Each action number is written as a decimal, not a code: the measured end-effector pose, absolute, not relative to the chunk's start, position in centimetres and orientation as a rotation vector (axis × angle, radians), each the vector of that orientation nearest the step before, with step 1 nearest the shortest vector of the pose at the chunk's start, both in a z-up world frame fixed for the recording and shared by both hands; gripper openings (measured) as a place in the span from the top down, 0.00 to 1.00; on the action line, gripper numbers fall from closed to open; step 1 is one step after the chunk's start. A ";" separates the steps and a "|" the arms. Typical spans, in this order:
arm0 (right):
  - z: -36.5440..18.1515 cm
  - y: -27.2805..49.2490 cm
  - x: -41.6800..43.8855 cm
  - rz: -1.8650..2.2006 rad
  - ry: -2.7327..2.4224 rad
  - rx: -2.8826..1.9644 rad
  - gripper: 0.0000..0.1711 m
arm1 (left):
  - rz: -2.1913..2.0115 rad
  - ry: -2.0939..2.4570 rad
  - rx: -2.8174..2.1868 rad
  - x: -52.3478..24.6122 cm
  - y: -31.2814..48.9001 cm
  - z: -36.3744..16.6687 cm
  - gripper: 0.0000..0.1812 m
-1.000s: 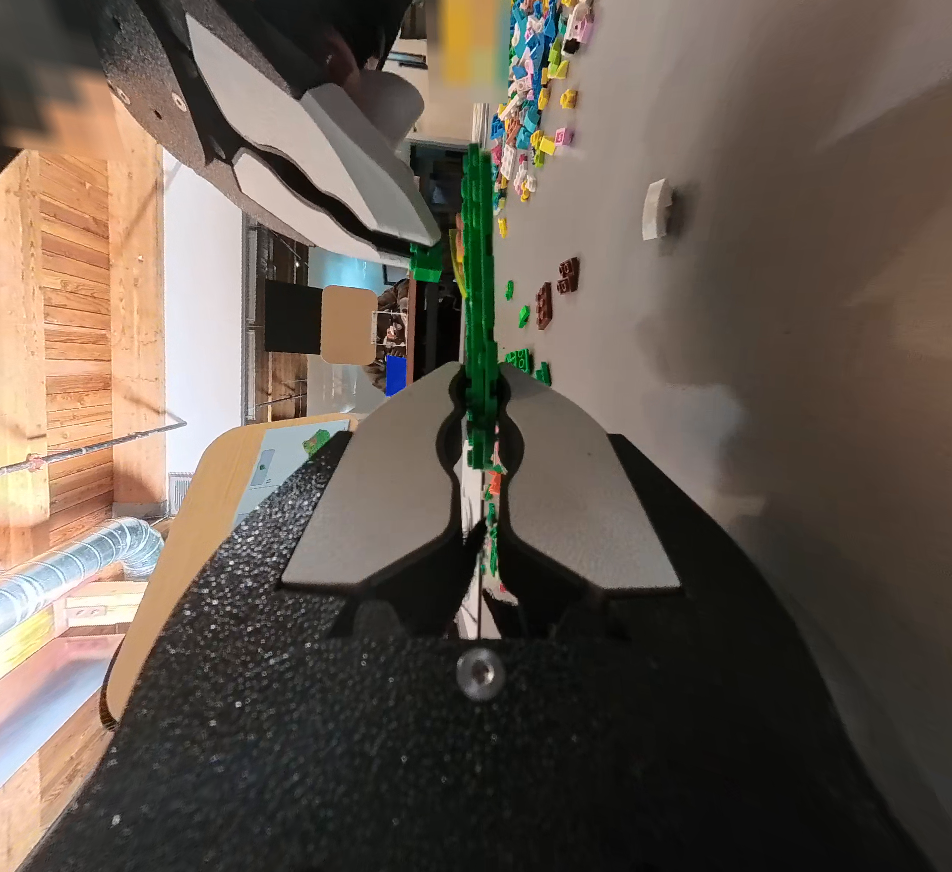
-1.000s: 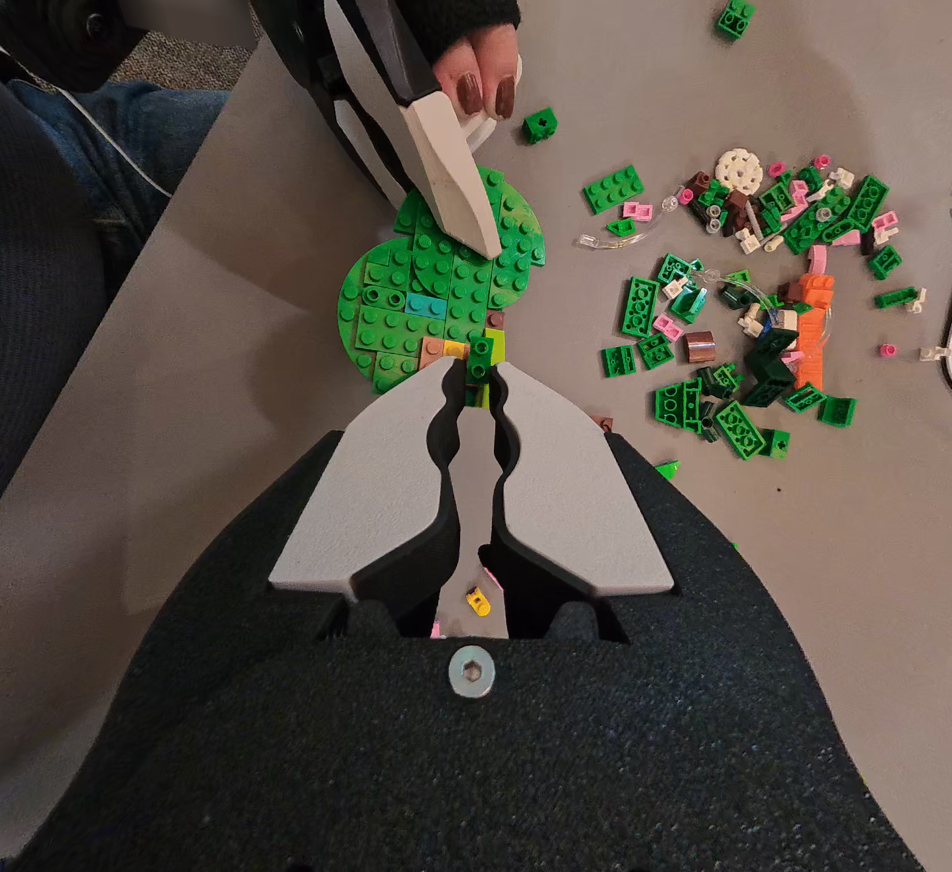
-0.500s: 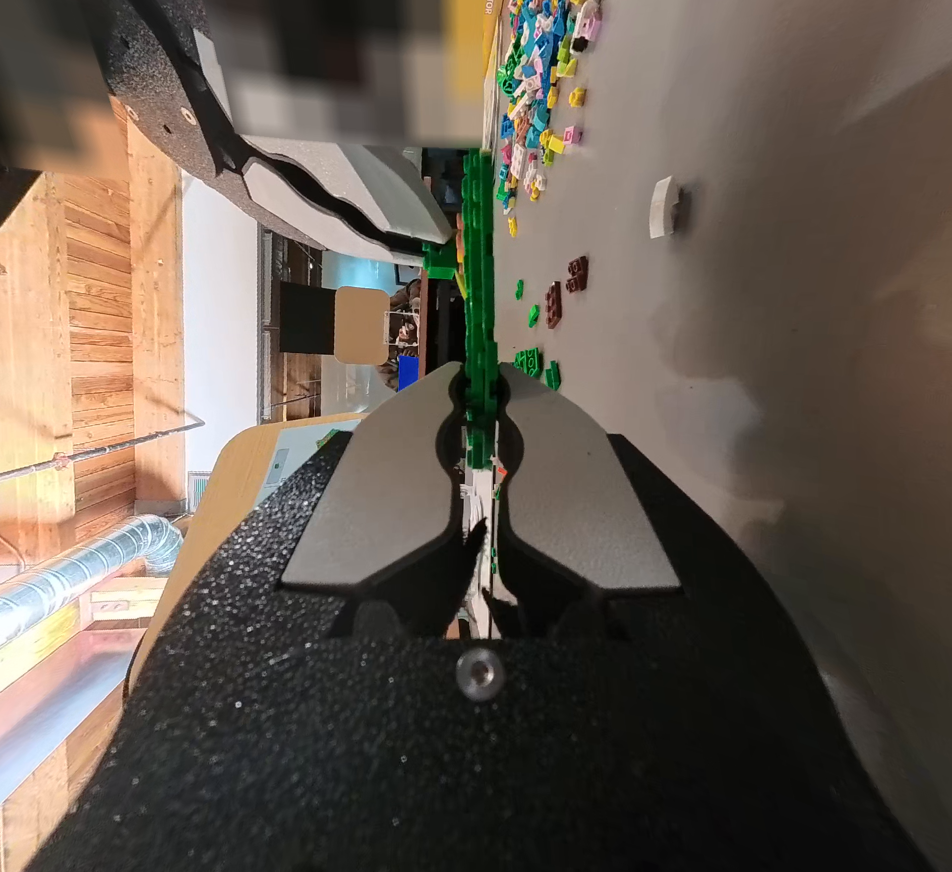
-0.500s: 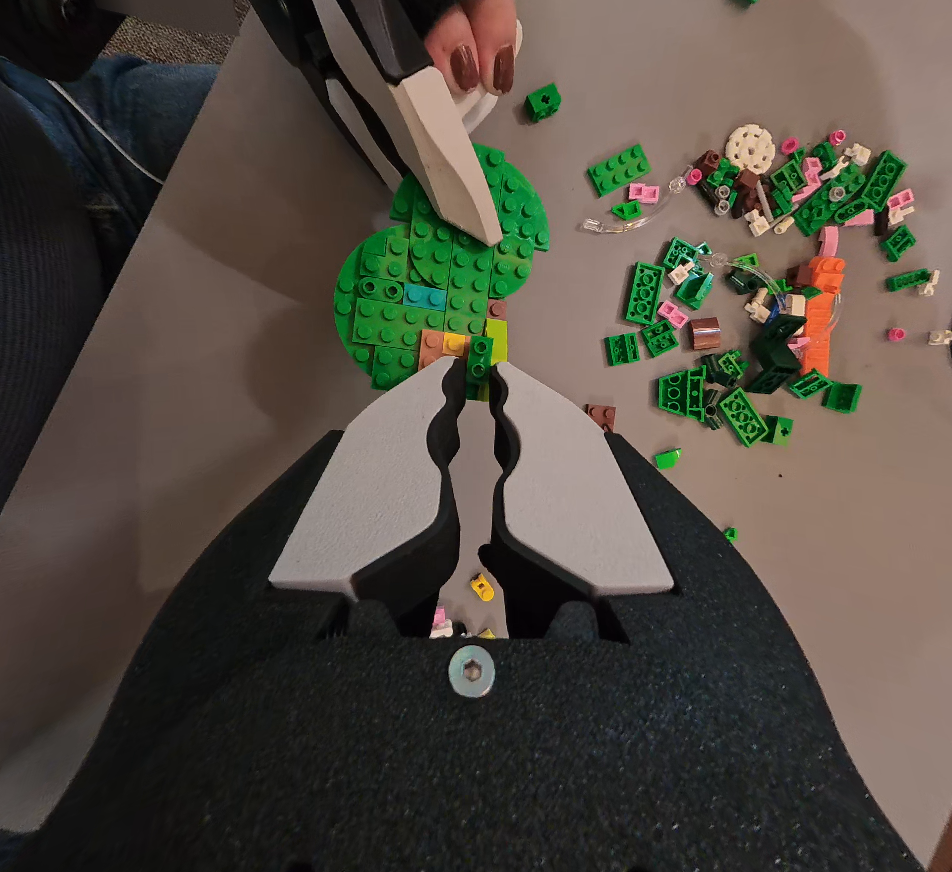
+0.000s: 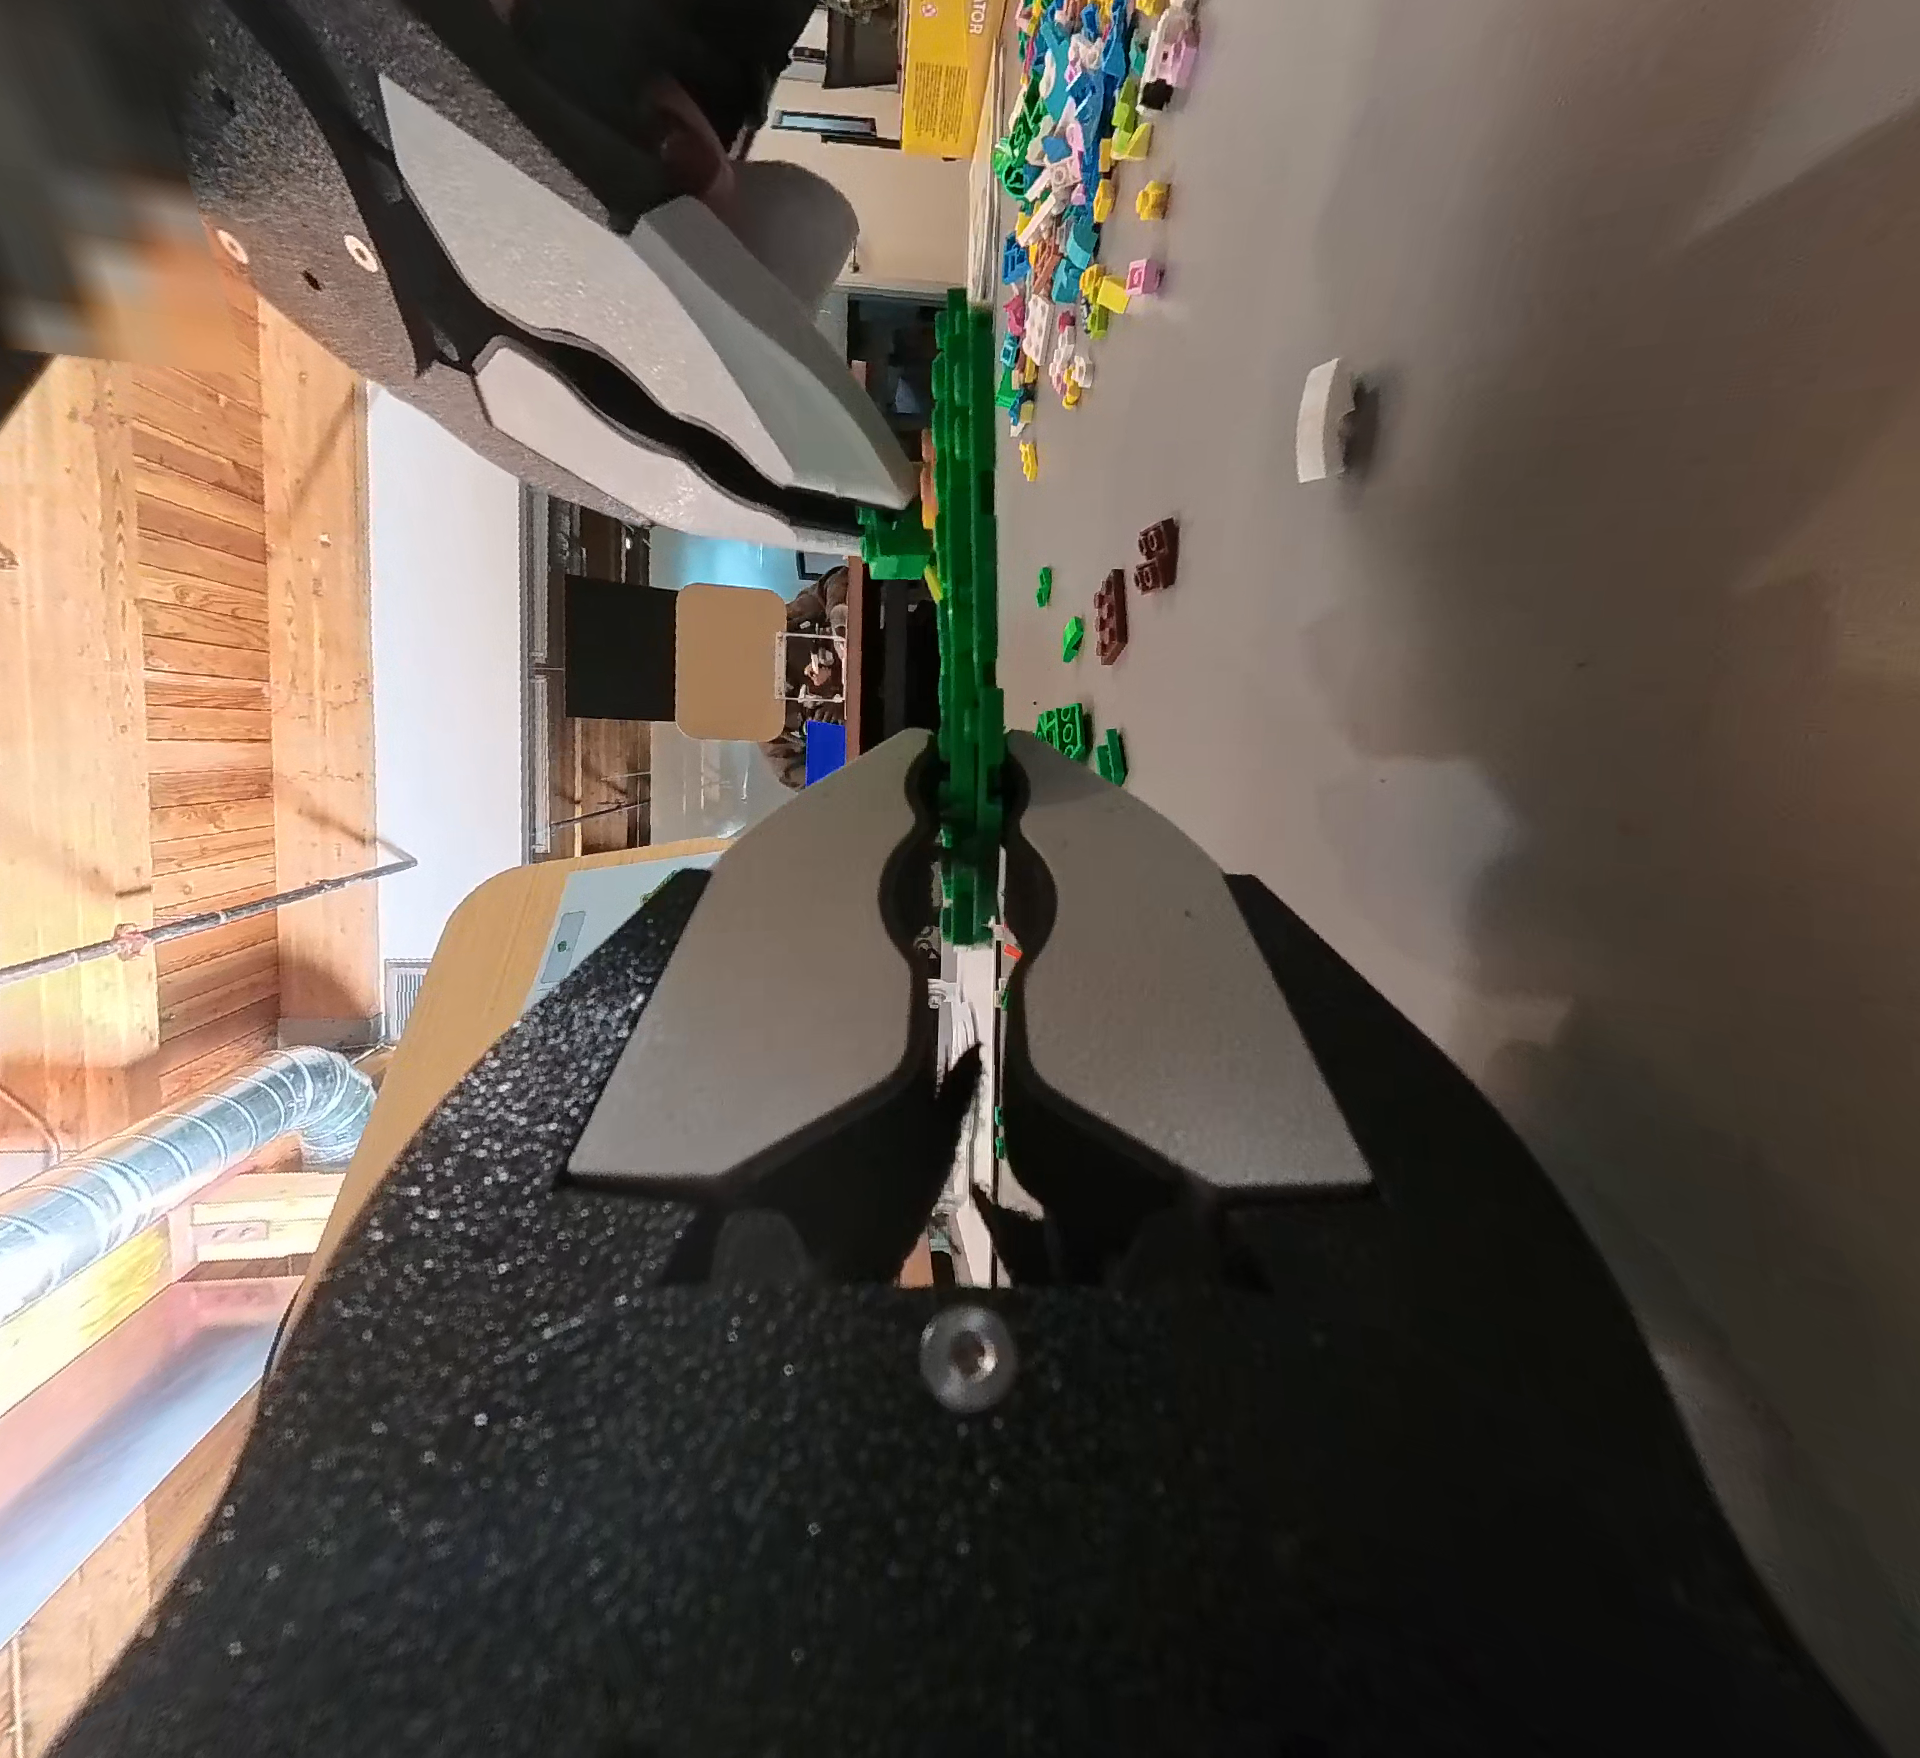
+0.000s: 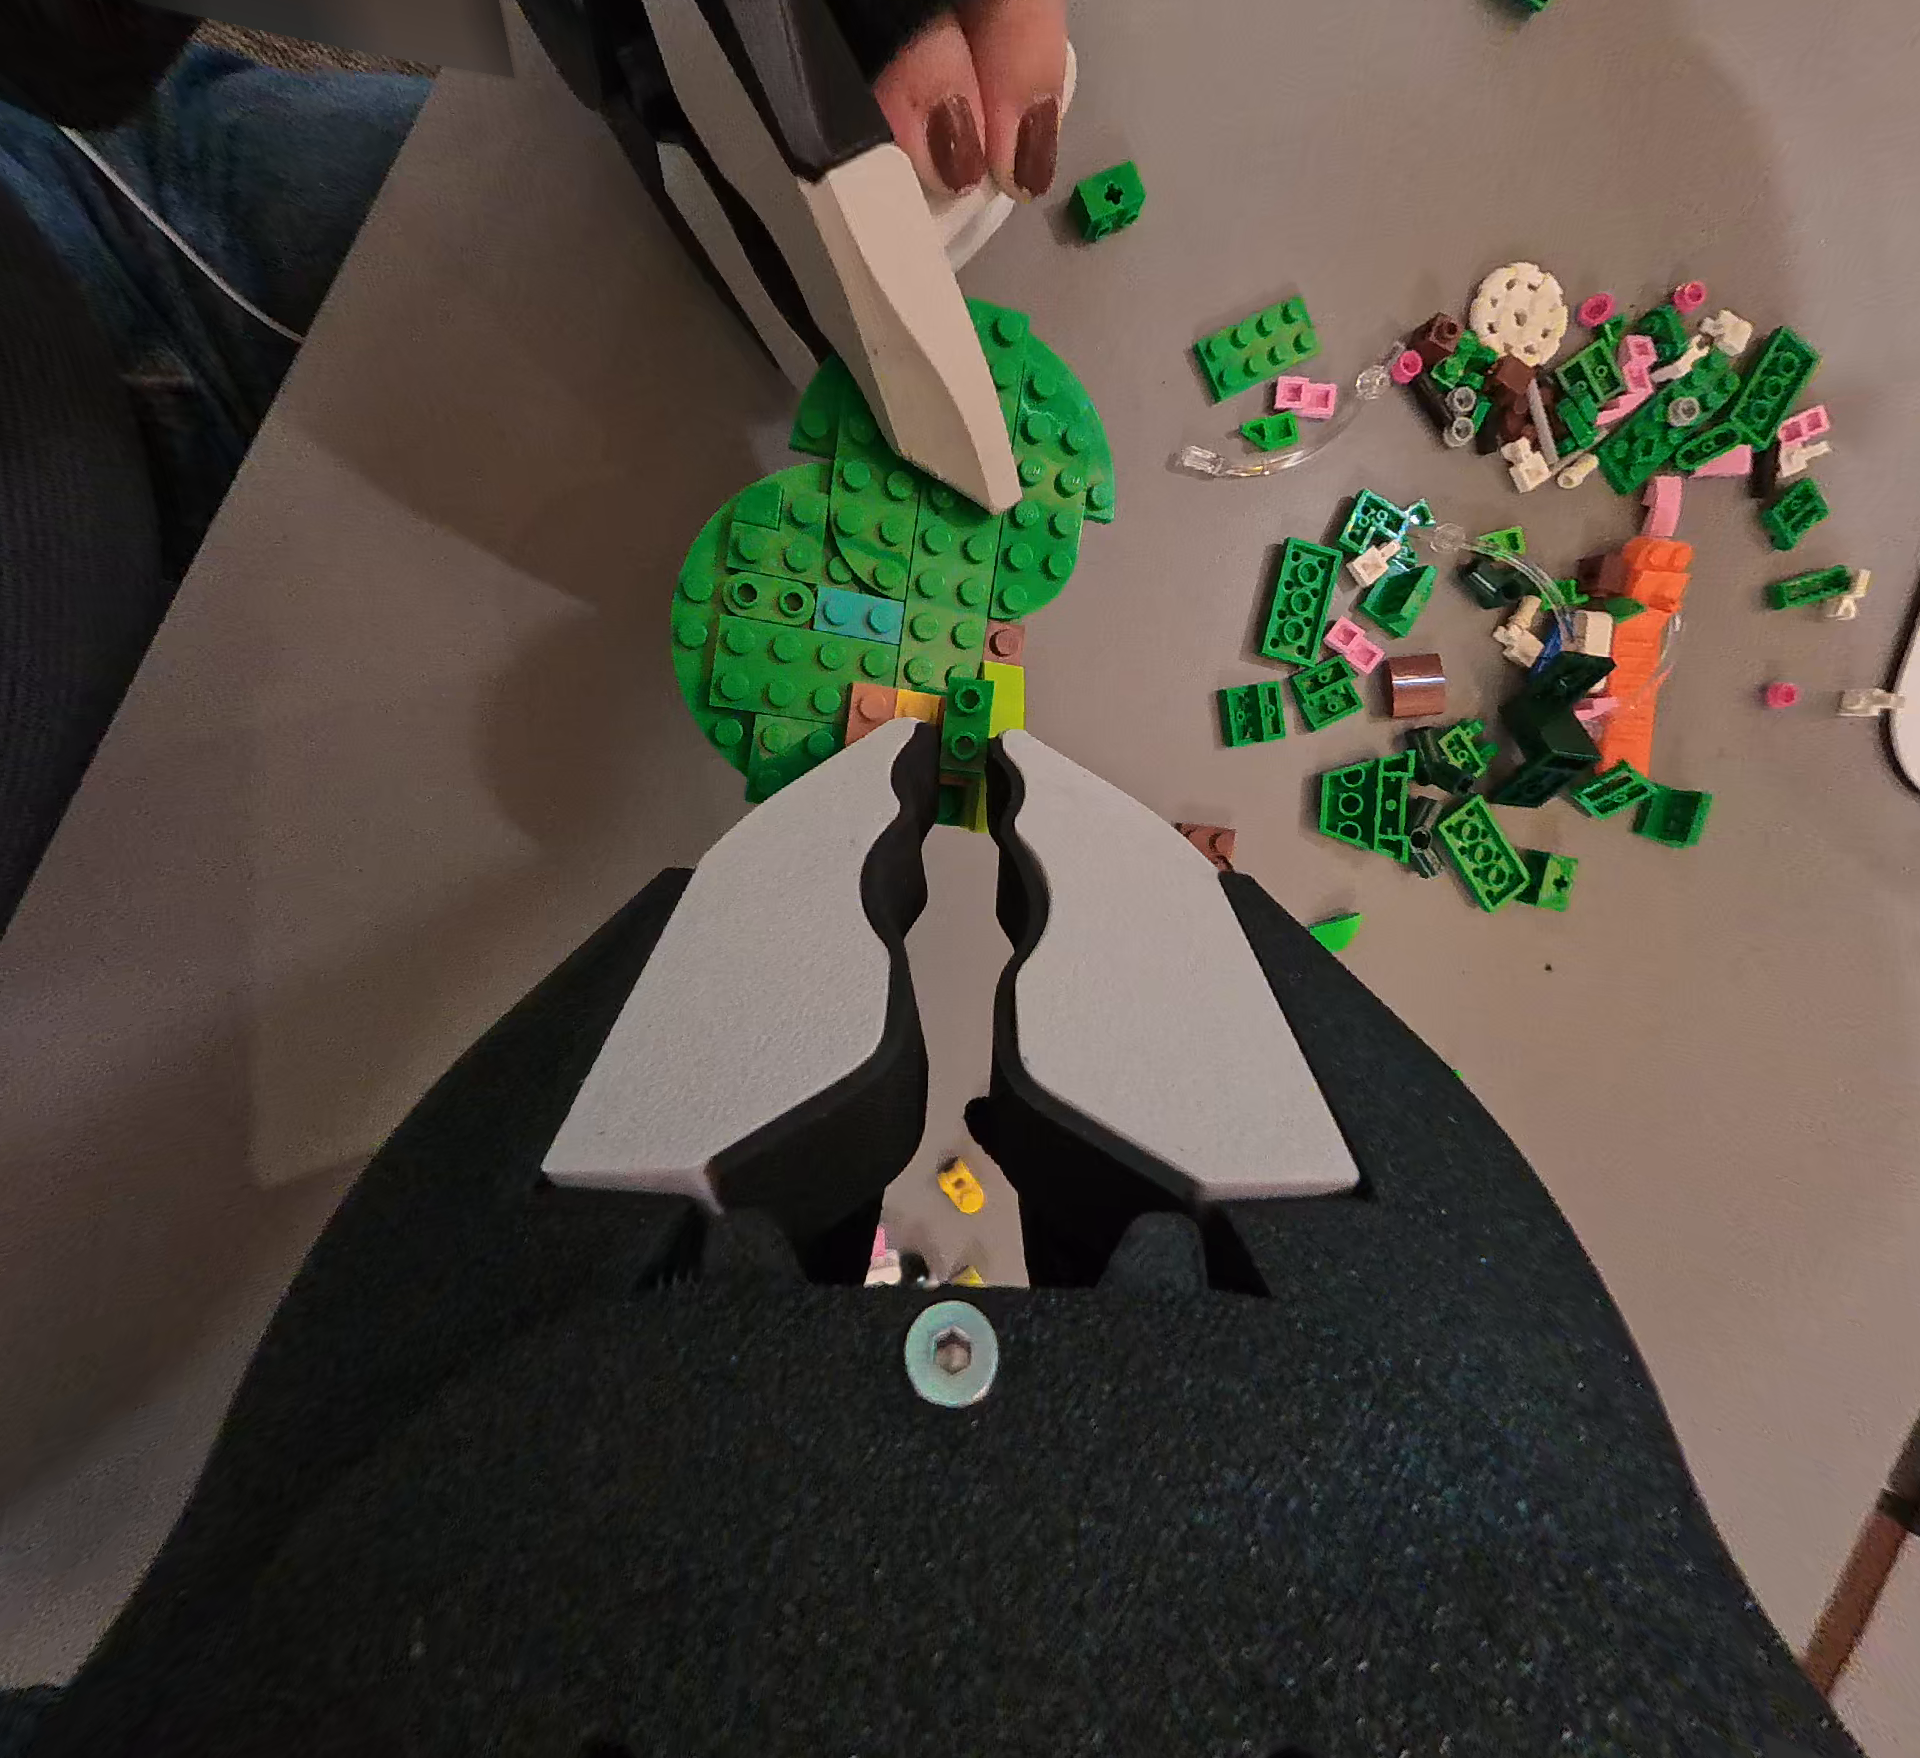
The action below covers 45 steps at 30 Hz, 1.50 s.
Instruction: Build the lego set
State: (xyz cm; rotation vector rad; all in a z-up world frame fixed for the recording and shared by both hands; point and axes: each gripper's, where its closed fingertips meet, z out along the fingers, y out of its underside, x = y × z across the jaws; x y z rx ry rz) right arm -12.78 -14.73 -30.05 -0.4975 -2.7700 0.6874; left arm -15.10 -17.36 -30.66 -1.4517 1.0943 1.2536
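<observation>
Left tongs (image 5: 971,758) clamp the green base plate (image 6: 894,565) edge-on; right tongs (image 6: 954,752) pinch a small green brick (image 6: 966,721) at its near edge. Only the right view shows the plate's studded face.

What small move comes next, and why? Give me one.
Probably press the small green two-stud brick onto the round-edged green studded plate: the right gripper is shut on it at the plate's near edge, and the left gripper clamps the plate.
</observation>
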 end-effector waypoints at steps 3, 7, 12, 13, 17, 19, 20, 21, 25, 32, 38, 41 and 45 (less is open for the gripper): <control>-29.9 -14.6 -13.1 0.659 -2.747 -0.481 0.96 | 1.251 1.094 -1.457 -15.1 -17.3 -30.7 0.96; -29.8 -14.5 -12.7 0.672 -2.770 -0.491 0.96 | 1.261 1.109 -1.459 -15.1 -17.2 -30.9 0.96; -30.3 -14.3 -12.4 0.637 -2.814 -0.526 0.96 | 1.265 1.114 -1.457 -15.1 -17.2 -30.9 0.96; -30.3 -14.3 -12.5 0.638 -2.814 -0.531 0.96 | 1.270 1.115 -1.453 -15.1 -17.2 -30.9 0.96; -30.2 -14.5 -12.6 0.641 -2.829 -0.554 0.96 | 1.278 1.119 -1.440 -15.0 -17.3 -30.8 0.96; -30.3 -14.6 -12.6 0.639 -2.847 -0.577 0.96 | 1.276 1.122 -1.440 -14.9 -17.3 -30.8 0.96; -30.3 -14.6 -12.5 0.636 -2.856 -0.583 0.96 | 1.276 1.124 -1.440 -14.9 -17.3 -30.8 0.96; -30.3 -14.6 -12.5 0.632 -2.860 -0.585 0.96 | 1.276 1.125 -1.441 -14.9 -17.3 -30.9 0.96; -30.4 -14.6 -12.5 0.632 -2.865 -0.597 0.95 | 1.271 1.122 -1.444 -15.0 -17.3 -30.9 0.96; -30.3 -14.4 -12.5 0.643 -2.850 -0.618 0.90 | 1.262 1.115 -1.451 -15.1 -17.3 -30.9 0.96; -29.8 -14.0 -12.1 0.684 -2.806 -0.615 0.87 | 1.251 1.109 -1.461 -15.2 -17.3 -30.9 0.96; -29.4 -13.7 -12.2 0.701 -2.758 -0.607 0.87 | 1.249 1.109 -1.460 -15.1 -17.3 -30.9 0.96; -28.8 -14.2 -12.4 0.787 -2.707 -0.588 0.87 | 1.247 1.112 -1.463 -15.1 -17.2 -31.0 0.96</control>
